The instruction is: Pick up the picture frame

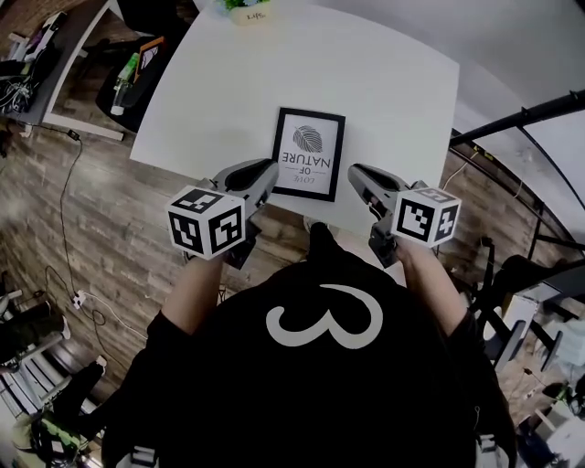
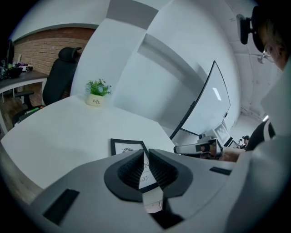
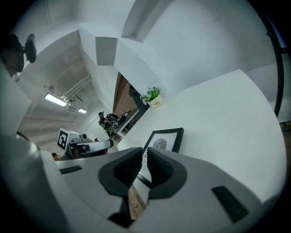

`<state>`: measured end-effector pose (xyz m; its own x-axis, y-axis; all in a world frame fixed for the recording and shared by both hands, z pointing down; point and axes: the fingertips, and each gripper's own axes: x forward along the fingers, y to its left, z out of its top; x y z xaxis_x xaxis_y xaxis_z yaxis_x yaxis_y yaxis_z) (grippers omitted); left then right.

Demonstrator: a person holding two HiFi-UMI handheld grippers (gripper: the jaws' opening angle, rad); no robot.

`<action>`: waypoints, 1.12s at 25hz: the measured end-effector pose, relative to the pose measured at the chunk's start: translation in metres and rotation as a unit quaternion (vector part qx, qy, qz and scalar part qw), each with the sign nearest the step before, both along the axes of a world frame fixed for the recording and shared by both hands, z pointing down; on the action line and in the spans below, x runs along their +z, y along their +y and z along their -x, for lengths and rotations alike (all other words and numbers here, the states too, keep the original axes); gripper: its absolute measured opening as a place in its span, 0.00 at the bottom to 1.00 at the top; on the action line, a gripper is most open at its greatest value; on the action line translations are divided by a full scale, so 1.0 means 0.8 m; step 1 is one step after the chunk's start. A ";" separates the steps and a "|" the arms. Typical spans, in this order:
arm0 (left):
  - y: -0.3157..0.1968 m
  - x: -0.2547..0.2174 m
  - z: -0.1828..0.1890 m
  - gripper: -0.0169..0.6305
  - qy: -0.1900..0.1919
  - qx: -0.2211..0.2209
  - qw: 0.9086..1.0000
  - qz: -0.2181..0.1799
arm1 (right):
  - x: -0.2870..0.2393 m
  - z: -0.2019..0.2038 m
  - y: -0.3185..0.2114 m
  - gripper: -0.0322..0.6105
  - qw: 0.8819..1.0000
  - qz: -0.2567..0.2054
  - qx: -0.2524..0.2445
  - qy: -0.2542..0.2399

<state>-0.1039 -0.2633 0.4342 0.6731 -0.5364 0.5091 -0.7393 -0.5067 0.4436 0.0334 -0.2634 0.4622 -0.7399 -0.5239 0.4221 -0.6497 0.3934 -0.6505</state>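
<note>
A black picture frame (image 1: 309,154) with a white fingerprint print lies flat on the white table (image 1: 384,82), close to its near edge. My left gripper (image 1: 267,172) hovers just off the frame's near left corner, and my right gripper (image 1: 355,172) just off its near right corner. Both are shut and hold nothing. In the left gripper view the frame (image 2: 123,146) lies just beyond the closed jaws of the left gripper (image 2: 146,154). The right gripper view shows the frame (image 3: 166,139) ahead of the right gripper (image 3: 145,158), whose pads are together.
A small potted plant (image 1: 249,9) stands at the table's far edge. A black office chair (image 1: 137,73) sits left of the table, over the wood floor (image 1: 55,210). A black stand (image 1: 530,114) runs along the right. The person's torso is close to the near table edge.
</note>
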 end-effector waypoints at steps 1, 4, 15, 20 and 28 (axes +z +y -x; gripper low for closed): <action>-0.004 0.007 0.002 0.06 -0.002 -0.002 1.000 0.007 | 0.006 0.001 -0.003 0.09 1.000 0.005 -0.002 0.003; -0.018 0.029 0.007 0.06 -0.013 -0.006 1.000 0.025 | 0.023 0.006 -0.013 0.10 1.000 0.019 -0.008 0.010; -0.046 0.096 0.011 0.20 -0.044 -0.002 0.997 0.065 | 0.090 0.017 -0.029 0.28 0.993 0.059 -0.028 0.098; -0.052 0.120 0.016 0.24 -0.071 0.003 0.995 0.074 | 0.108 0.017 -0.037 0.30 0.990 0.071 -0.035 0.119; -0.058 0.143 0.016 0.26 -0.083 0.005 0.992 0.100 | 0.121 0.025 -0.042 0.30 0.987 0.077 -0.043 0.136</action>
